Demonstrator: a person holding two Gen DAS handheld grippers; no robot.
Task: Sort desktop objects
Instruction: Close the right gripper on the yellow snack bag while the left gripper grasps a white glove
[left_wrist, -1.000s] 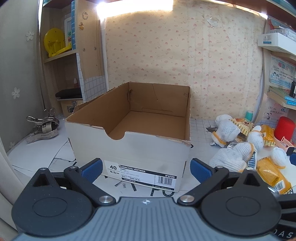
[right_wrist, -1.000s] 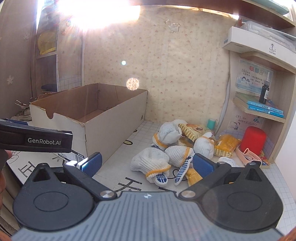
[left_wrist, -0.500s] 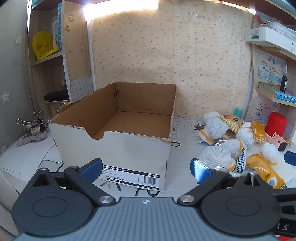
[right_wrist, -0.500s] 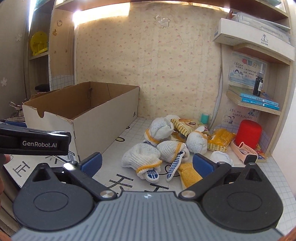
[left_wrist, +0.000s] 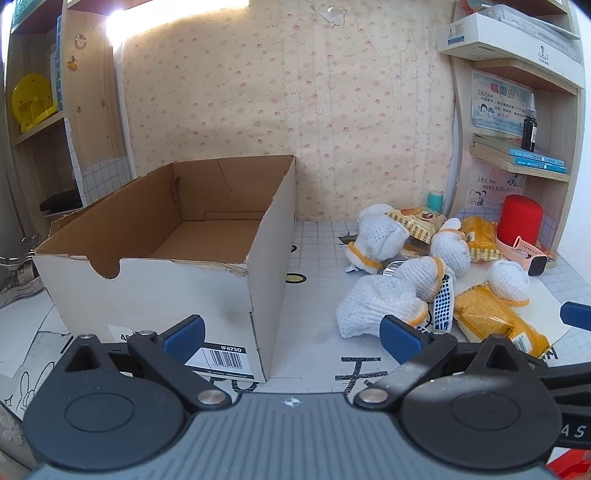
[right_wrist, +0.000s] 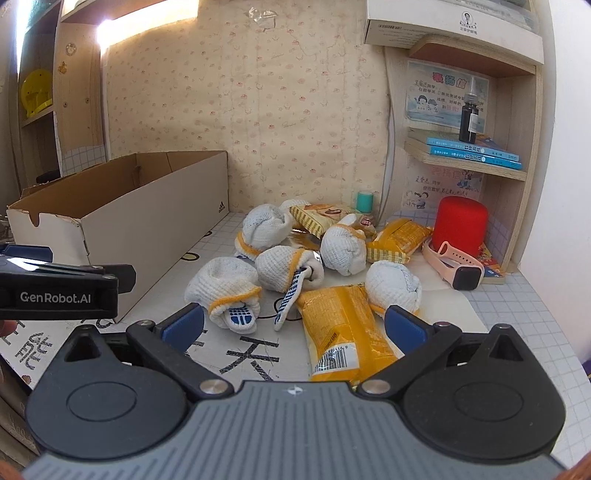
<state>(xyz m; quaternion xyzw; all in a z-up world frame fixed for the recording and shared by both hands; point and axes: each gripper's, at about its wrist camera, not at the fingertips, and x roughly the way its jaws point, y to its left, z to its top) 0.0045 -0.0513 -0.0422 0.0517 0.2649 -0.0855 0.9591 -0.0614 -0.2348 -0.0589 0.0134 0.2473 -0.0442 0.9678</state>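
Note:
An empty white shoe box (left_wrist: 159, 291) with a brown inside stands at the left; it also shows in the right wrist view (right_wrist: 122, 218). A pile of rolled white gloves (right_wrist: 225, 284) and yellow snack packets (right_wrist: 340, 332) lies to its right, also seen in the left wrist view as gloves (left_wrist: 380, 306) and packets (left_wrist: 495, 317). My left gripper (left_wrist: 291, 336) is open and empty, in front of the box's right corner. My right gripper (right_wrist: 293, 325) is open and empty, just short of the pile, over a yellow packet.
A red cylinder (right_wrist: 460, 225), a pink smartwatch (right_wrist: 454, 264) and a small teal bottle (right_wrist: 365, 201) sit at the back right below a shelf with blue books (right_wrist: 476, 153). Metal clips (left_wrist: 14, 280) lie far left. The left gripper's body (right_wrist: 59, 291) shows at left.
Both grippers have moved right and forward. The box has slid leftward in both views and the pile of gloves and packets is nearer. Both stay open and empty.

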